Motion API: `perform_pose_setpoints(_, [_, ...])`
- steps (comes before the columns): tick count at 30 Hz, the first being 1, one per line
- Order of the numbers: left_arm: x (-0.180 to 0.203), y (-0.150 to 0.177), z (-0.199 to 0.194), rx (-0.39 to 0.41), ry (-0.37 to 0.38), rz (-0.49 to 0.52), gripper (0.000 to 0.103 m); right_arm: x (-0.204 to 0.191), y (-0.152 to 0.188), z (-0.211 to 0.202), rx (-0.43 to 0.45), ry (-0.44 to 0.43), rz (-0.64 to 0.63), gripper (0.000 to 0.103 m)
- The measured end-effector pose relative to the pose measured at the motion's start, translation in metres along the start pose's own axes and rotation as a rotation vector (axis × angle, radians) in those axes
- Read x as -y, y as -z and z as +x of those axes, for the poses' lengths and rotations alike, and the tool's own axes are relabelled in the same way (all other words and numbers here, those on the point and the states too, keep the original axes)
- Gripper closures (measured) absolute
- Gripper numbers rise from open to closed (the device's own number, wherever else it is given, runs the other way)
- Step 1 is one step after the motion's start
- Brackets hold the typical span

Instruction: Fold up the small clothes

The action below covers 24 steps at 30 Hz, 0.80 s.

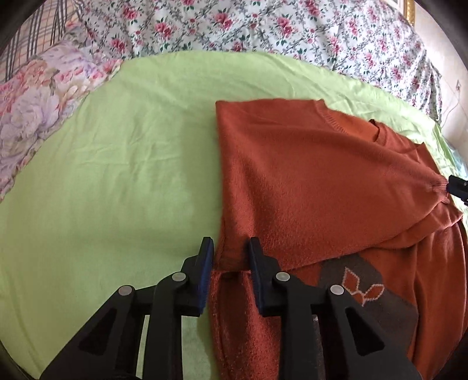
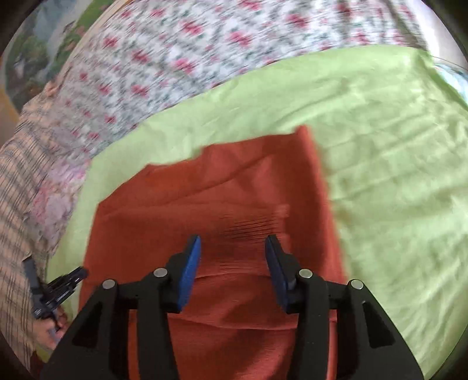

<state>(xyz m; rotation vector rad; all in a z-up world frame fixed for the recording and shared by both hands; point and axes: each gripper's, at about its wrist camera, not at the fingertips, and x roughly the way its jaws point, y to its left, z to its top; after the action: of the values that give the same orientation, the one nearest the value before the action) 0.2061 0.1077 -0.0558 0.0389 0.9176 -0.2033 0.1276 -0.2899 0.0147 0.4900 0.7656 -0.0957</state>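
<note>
A bed under a floral bedspread (image 1: 222, 26), w/ a lime-green sheet (image 1: 117, 152) spread across it, carries the job: a rust-orange knit sweater (image 1: 292, 181) lies on the sheet, partly folded, one flap doubled over the body. Near the sweater's lower part, a brown panel w/ an orange leaf motif (image 1: 362, 289) shows beneath the flap. A pastel flower-print pillow (image 1: 38, 111) sits off the sheet's edge, well apart from the sweater, next to plaid cloth (image 1: 35, 32). Left tongs (image 1: 231, 257) stand parted, fingers astride the sweater's folded edge where a seam corner sits; pads not pressed on the knit. In the right wrist view, blurred, the right tongs (image 2: 233, 257) hang wide apart over the sweater's ribbed section (image 2: 251, 231), gripping nothing. At the sweater's far corner in the left view, a dark tong tip (image 1: 457, 187) touches a pinched-up point of knit; grip there can't be told.
</note>
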Motion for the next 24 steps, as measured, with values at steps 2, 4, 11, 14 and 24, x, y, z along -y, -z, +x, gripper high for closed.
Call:
perform_pose_setpoints(2, [-0.002, -0.002, 0.000, -0.003, 0.004, -0.012, 0.079, 0.001, -0.001, 0.014, -0.045, -0.011, 0.000, 0.055])
perform_pose_setpoints(4, [-0.004, -0.002, -0.002, -0.007, 0.012, -0.024, 0.078, 0.014, 0.000, 0.032, -0.140, 0.054, 0.050, 0.056])
perform_pose_setpoints(11, [-0.005, -0.005, 0.002, -0.018, 0.008, -0.044, 0.075, 0.027, -0.016, -0.005, 0.003, 0.083, 0.090, 0.049])
perform_pose_setpoints(14, [-0.004, -0.005, 0.003, -0.019, 0.000, -0.039, 0.075, 0.034, -0.026, 0.025, -0.101, 0.086, 0.073, 0.059])
perform_pose_setpoints(24, [-0.008, 0.029, -0.030, -0.056, 0.062, -0.047, 0.073, 0.042, -0.003, -0.012, -0.059, 0.060, 0.141, 0.062])
